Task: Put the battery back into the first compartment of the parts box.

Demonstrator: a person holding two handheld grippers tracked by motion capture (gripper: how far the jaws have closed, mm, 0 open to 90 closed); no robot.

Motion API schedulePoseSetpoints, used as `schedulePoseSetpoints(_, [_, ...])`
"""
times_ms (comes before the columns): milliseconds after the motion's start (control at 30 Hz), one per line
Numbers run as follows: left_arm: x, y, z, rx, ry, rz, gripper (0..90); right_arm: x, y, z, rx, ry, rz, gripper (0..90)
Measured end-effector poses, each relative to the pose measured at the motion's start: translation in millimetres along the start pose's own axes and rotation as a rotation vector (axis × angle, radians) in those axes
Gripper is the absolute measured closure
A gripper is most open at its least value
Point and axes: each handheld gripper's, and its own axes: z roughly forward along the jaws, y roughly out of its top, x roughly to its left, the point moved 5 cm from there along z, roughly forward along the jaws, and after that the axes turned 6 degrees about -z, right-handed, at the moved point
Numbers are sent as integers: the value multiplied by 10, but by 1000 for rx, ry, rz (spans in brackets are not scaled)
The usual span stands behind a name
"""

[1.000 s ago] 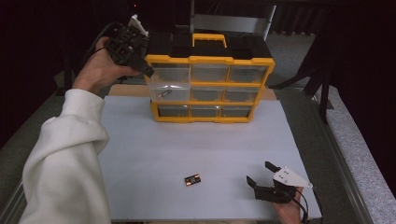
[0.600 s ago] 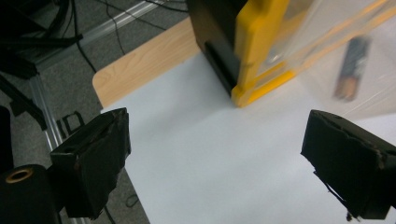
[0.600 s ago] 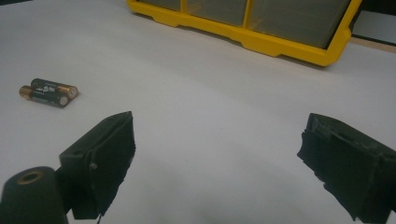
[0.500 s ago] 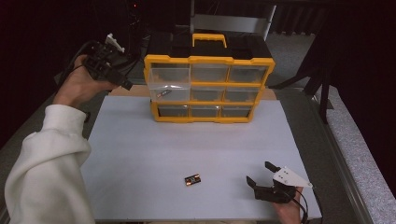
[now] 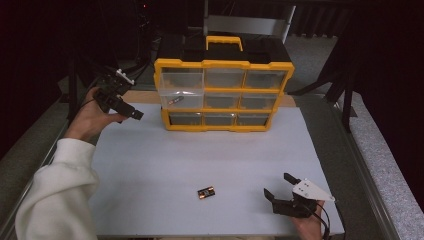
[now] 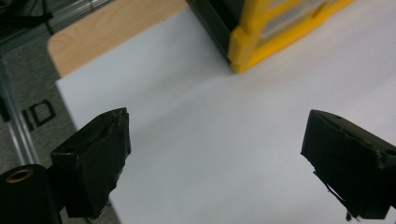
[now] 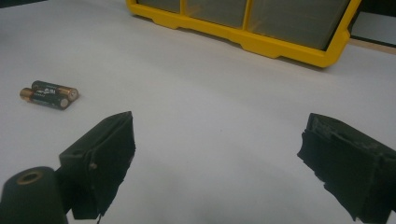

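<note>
Fingers (image 7: 100,163) of the right gripper (image 5: 287,192) are spread wide, with nothing between them. Two batteries (image 7: 48,94) lie side by side on the white table (image 5: 210,155), a little ahead and to their left. Far off, the left gripper (image 5: 127,109) is also spread wide, near the yellow drawer box (image 5: 225,95).

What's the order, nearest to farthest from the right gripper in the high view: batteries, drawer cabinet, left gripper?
From the right gripper:
1. Batteries, on the white mat just to its left.
2. Drawer cabinet, at the table's far side.
3. Left gripper, far left beside the cabinet.
</note>
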Motion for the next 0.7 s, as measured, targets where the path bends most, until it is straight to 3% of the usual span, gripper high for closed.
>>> schedulePoseSetpoints(333, [-431, -278, 274, -27, -32, 95, 83, 1, 5, -6, -5, 1, 2, 92])
schedulePoseSetpoints(700, [-914, -505, 578, 25, -89, 203, 89, 2, 4, -4, -3, 2, 1, 92])
